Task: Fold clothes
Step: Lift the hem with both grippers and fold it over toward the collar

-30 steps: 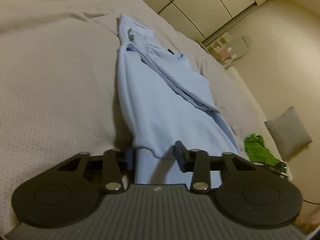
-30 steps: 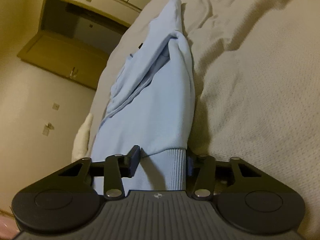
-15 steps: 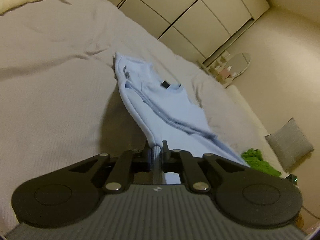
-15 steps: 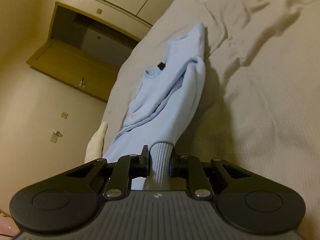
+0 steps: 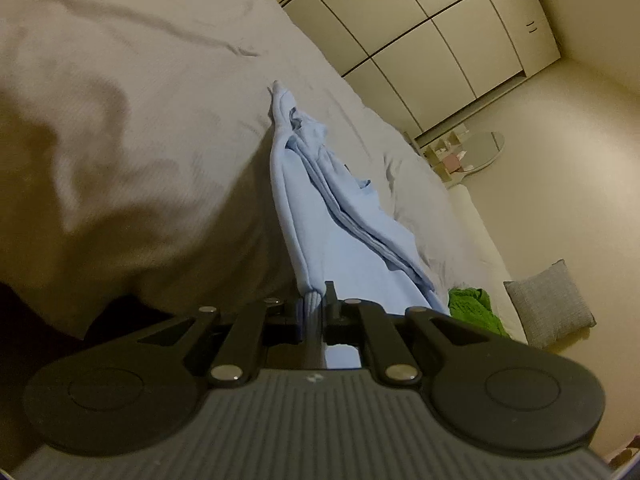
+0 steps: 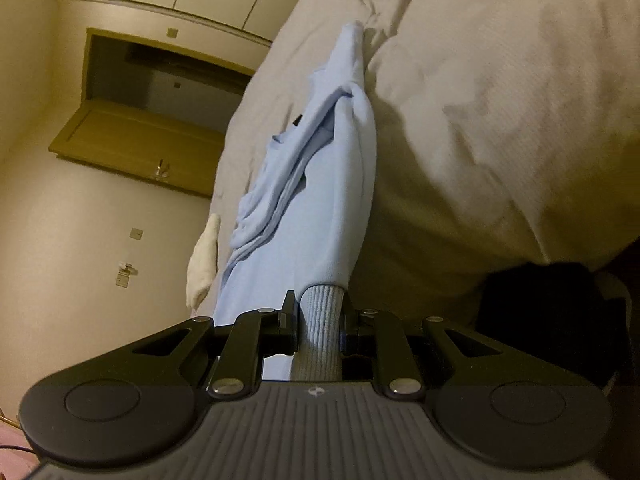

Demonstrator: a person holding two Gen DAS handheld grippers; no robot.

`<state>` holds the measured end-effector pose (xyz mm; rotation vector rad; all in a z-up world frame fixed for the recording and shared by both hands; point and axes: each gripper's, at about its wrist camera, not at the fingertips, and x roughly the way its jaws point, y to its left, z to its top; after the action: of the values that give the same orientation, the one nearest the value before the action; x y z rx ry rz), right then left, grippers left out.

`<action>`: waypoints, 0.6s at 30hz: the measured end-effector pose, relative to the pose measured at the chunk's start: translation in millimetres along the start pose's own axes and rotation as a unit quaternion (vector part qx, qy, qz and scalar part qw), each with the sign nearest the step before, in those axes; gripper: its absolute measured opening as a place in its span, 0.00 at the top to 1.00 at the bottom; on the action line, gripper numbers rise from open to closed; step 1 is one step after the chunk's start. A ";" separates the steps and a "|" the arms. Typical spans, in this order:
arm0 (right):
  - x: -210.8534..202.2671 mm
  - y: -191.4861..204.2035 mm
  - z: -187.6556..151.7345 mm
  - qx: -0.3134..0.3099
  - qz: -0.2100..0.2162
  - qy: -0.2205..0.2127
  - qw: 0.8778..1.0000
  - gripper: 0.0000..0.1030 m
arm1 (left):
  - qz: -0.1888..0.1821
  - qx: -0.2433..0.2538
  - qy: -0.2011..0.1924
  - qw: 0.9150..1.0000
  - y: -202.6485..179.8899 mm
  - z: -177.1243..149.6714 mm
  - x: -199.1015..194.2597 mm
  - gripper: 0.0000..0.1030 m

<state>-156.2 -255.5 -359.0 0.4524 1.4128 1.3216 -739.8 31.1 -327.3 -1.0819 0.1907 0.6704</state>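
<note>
Grippers first. My left gripper (image 5: 313,307) was pinched tight on the ribbed hem of the light blue sweatshirt (image 5: 320,216), jaws nearly meeting with only a thin bunch of cloth between them. My right gripper (image 6: 319,318) was clamped on the ribbed band (image 6: 320,328) at the other hem corner, jaws standing a little wider because the band sat thicker there.

Sweatshirt ran straight away from both grippers, long axis in line with the fingers, hem end at the jaws and far end trailing on the beige bedcover (image 5: 140,140). In the left wrist view the cloth hung gathered in long folds and its farthest tip (image 5: 278,90) lay on the cover. Right wrist view showed the same stretch, with a small dark tag (image 6: 297,120) visible near the neckline, well up the garment.

Neither hand looked nearer than the other; each held its own corner, and the body of the garment spanned between them.

My judgement: the next move turns on that axis, since carrying the hem along it toward the far end would fold the piece in half.

Beyond the bed: green cloth (image 5: 474,310) and grey cushion (image 5: 550,302) toward the floor side, wardrobe doors (image 5: 432,36) behind.
</note>
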 end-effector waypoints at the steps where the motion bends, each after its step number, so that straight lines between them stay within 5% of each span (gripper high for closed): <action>1: -0.7 3.0 3.7 -0.002 -0.001 0.000 1.000 0.82 | 0.000 0.000 0.002 1.000 -2.9 3.2 0.2 0.95; 8: 5.5 46.1 67.1 -0.037 0.025 -0.015 0.999 0.80 | -0.024 0.027 -0.001 0.999 -43.8 80.9 30.5 0.94; 11: 25.8 65.1 112.4 -0.042 0.035 -0.028 0.998 0.79 | -0.026 0.029 0.001 0.999 -59.8 129.5 69.5 0.92; 14: 65.0 70.4 166.5 -0.032 0.029 -0.046 0.998 0.67 | -0.014 0.026 0.003 1.000 -63.7 173.8 118.9 0.89; 16: 96.4 61.2 204.8 0.004 0.013 -0.062 0.998 0.55 | 0.004 0.009 0.008 1.000 -56.0 201.6 156.0 0.73; 18: 117.1 53.1 225.9 0.015 -0.019 -0.069 0.997 0.52 | 0.033 -0.013 0.006 0.999 -43.0 223.8 182.6 0.69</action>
<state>-20.3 -38.4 -314.8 0.5242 1.3207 1.2170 -609.1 286.4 -272.1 -1.1078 0.2295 0.7271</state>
